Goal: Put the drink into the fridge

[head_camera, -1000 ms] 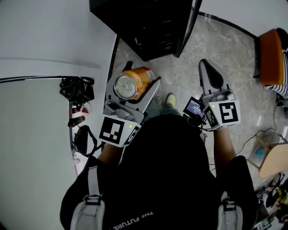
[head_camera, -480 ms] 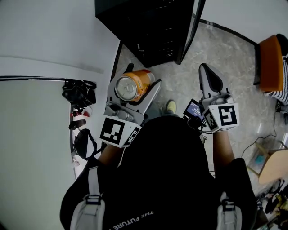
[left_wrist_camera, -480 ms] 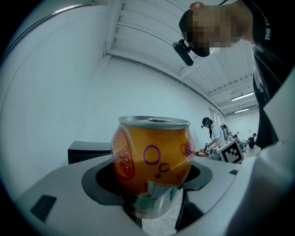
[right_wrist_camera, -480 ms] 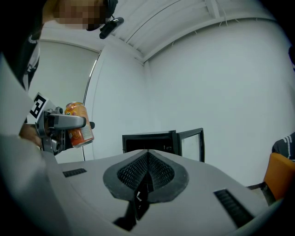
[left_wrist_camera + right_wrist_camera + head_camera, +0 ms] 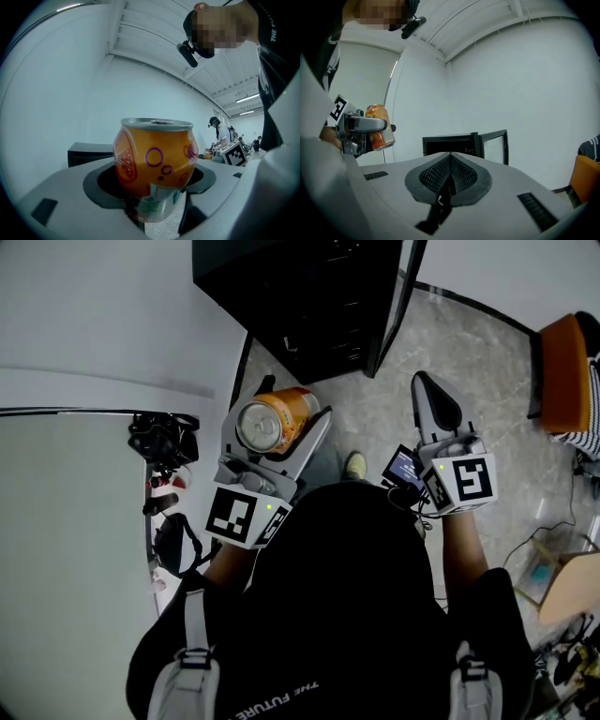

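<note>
A marbled floor (image 5: pixel 469 362) runs up to a white wall. Against the wall stands the black fridge (image 5: pixel 309 296), with its door (image 5: pixel 396 296) swung open on the right. The inside is too dark to show what it holds. In the right gripper view the fridge (image 5: pixel 449 143) sits dead ahead, with its glass door (image 5: pixel 494 144) ajar.

The person (image 5: pixel 328 615) wears a black shirt and pack straps. White print on the shirt (image 5: pixel 267 699) reads "THE FUTURE" as far as it shows. One shoe (image 5: pixel 355 463) is on the floor between the grippers.

At left, a white table (image 5: pixel 66 549) carries black camera gear (image 5: pixel 164 432) at its edge. At right are an orange chair (image 5: pixel 562 357) and a cardboard box (image 5: pixel 574 579).

The left gripper (image 5: pixel 281 418) clamps the can (image 5: pixel 265 423) upright between its jaws, out in the air short of the fridge's open front. The can (image 5: pixel 154 157) is orange, with purple rings and a citrus slice. I can read no brand on it.

The right gripper (image 5: pixel 424 382) has its jaws pressed together on nothing, and its small screen (image 5: pixel 405 465) is lit. It is held level with the left gripper and well apart from it.
</note>
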Tool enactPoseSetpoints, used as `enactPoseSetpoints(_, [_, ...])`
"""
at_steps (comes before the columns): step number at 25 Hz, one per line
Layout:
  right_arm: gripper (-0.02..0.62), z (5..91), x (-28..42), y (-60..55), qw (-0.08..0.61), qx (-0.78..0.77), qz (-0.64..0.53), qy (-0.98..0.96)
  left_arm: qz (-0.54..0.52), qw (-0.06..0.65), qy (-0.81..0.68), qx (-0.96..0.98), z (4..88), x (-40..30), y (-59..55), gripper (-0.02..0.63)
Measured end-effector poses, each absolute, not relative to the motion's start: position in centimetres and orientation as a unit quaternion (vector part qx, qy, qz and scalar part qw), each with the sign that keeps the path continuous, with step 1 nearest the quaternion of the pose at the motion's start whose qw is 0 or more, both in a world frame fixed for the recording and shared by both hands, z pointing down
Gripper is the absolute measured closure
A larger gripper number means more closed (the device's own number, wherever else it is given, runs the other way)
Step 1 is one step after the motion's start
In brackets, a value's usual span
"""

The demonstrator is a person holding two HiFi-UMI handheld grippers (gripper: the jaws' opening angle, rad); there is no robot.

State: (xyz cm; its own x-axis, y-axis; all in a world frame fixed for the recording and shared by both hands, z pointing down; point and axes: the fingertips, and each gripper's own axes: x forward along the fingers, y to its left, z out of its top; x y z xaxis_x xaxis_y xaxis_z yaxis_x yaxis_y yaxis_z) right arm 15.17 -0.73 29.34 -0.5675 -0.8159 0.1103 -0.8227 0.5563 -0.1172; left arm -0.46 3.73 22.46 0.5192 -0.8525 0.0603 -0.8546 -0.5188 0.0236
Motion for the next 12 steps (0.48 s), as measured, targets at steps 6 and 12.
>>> enactPoseSetpoints(6, [0.581,29.3,15.5,-1.6,0.015,0.47,0.077,-0.879,0.017,0.02,-0.484,0.875,22.3,0.0,2.7,0.261])
enactPoseSetpoints(12, [0.582,29.6,15.2,-3.1,0.025,0.475,0.067,-0.877,0.019,0.022,-0.478,0.878,22.7,-0.4,1.1,0.261])
